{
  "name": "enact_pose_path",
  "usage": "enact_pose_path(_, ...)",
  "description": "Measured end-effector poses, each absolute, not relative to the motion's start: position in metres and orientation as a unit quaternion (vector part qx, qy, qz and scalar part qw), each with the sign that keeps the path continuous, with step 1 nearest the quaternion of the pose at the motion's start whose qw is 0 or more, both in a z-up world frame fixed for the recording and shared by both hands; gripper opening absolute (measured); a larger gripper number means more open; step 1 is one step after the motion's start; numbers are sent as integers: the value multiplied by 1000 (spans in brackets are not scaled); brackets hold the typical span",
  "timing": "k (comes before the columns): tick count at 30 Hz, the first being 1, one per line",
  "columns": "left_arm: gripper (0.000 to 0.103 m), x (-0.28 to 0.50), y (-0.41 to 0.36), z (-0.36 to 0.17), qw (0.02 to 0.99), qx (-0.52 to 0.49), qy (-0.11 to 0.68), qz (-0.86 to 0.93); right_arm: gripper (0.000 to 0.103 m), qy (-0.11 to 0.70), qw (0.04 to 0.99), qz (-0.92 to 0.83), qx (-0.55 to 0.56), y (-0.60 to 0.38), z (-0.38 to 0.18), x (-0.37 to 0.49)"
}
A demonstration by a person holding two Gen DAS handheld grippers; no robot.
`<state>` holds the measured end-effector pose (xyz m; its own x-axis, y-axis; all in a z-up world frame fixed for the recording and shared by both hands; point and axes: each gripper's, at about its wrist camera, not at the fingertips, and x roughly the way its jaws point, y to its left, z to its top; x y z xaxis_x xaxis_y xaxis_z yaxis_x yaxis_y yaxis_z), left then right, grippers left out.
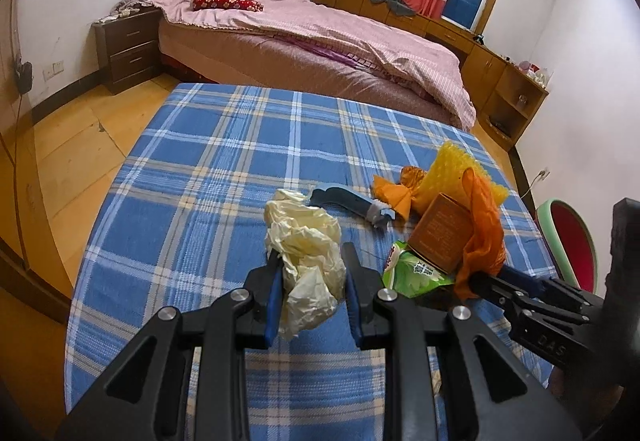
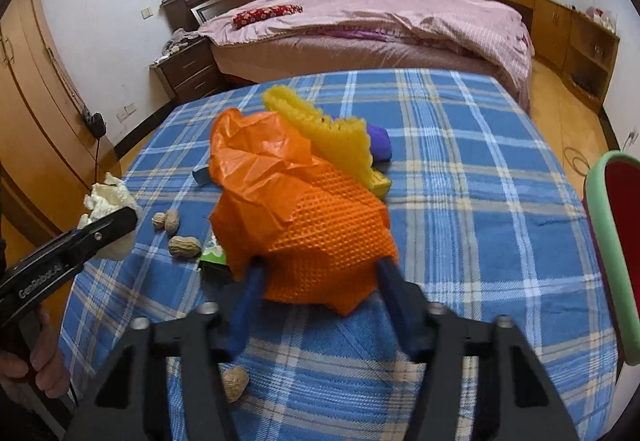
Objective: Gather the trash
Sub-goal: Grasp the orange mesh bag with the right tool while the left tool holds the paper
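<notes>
My left gripper point(image 1: 310, 253) is shut on a crumpled cream paper wad point(image 1: 308, 241) and holds it above the blue plaid table point(image 1: 224, 145); it also shows in the right wrist view point(image 2: 108, 201). My right gripper point(image 2: 320, 265) is shut on an orange plastic bag point(image 2: 304, 209) that bulges over yellow foam netting point(image 2: 332, 133). In the left wrist view the bag point(image 1: 482, 225) hangs from the right gripper point(image 1: 476, 277) beside a brown carton point(image 1: 440, 233), a green wrapper point(image 1: 416, 273) and a blue tool point(image 1: 348, 203).
Peanut shells point(image 2: 184, 247) and a walnut shell point(image 2: 236, 381) lie on the table, with a purple object point(image 2: 380, 141) behind the netting. A red chair with a green rim point(image 2: 612, 241) stands at the right. A bed point(image 1: 320, 33) lies beyond the table.
</notes>
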<state>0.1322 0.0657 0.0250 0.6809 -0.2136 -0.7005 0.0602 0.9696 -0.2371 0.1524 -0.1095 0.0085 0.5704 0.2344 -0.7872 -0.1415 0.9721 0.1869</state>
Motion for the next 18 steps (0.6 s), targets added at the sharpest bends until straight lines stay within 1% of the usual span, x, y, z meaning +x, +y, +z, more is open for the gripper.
enact_pose_path(1, 27, 132, 66, 25, 912, -98, 391, -75, 34, 454, 883, 107, 52, -109, 8, 153)
enact_pose_path(2, 27, 132, 66, 26, 912, -99, 390, -75, 30, 456, 882, 109, 54, -109, 8, 152)
enact_pose_path(4, 27, 132, 66, 28, 913, -100, 389, -75, 16, 455, 881, 115, 54, -109, 9, 149)
enact_pose_path(7, 27, 132, 65, 30, 913, -99, 388, -74, 7, 446, 885, 120, 57, -110, 13, 144)
enact_pose_path(10, 27, 128, 62, 35, 916, -99, 382, -74, 5, 434, 890, 128, 61, -115, 21, 137)
enact_pose_path(18, 27, 118, 49, 49, 920, -92, 371, -86, 4, 392, 907, 136, 74, -125, 51, 115)
